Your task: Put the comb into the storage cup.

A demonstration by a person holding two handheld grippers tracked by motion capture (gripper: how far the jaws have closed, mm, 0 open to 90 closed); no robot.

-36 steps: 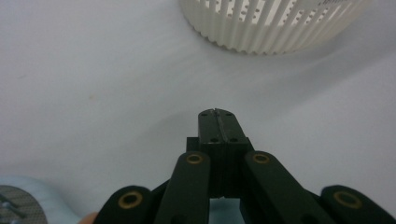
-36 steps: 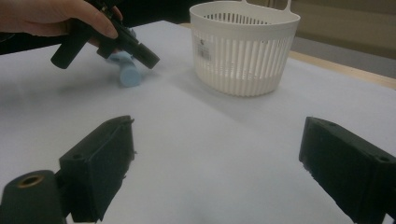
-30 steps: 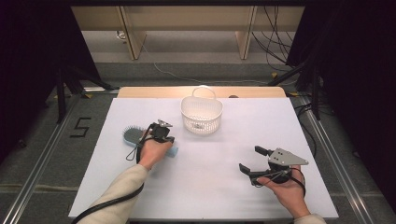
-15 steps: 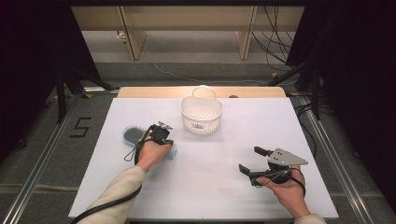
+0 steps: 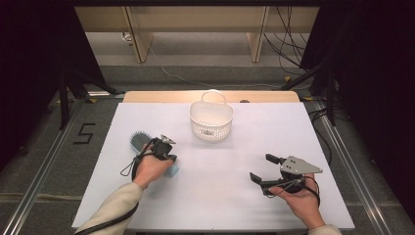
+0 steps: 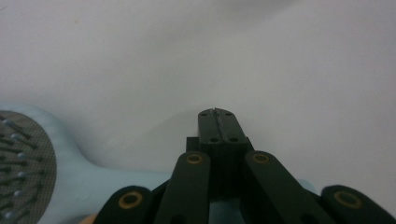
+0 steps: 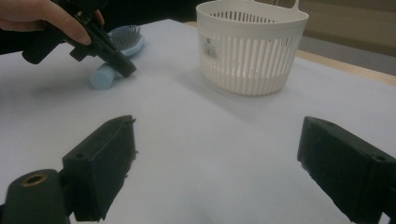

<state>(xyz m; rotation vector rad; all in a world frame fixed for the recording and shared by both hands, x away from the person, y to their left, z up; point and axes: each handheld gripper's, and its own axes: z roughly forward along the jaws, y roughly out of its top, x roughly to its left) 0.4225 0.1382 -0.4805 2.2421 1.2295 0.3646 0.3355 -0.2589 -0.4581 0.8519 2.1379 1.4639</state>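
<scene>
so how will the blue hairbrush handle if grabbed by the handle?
The hairbrush looks like rigid plastic, so probably stiff and light. Its round, smooth handle may slip or roll. The wider bristled head would likely droop if gripped at the far end.

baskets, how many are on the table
1. The white slatted basket stands at the far middle of the table, beyond the blue hairbrush on the left. None else visible.
</scene>
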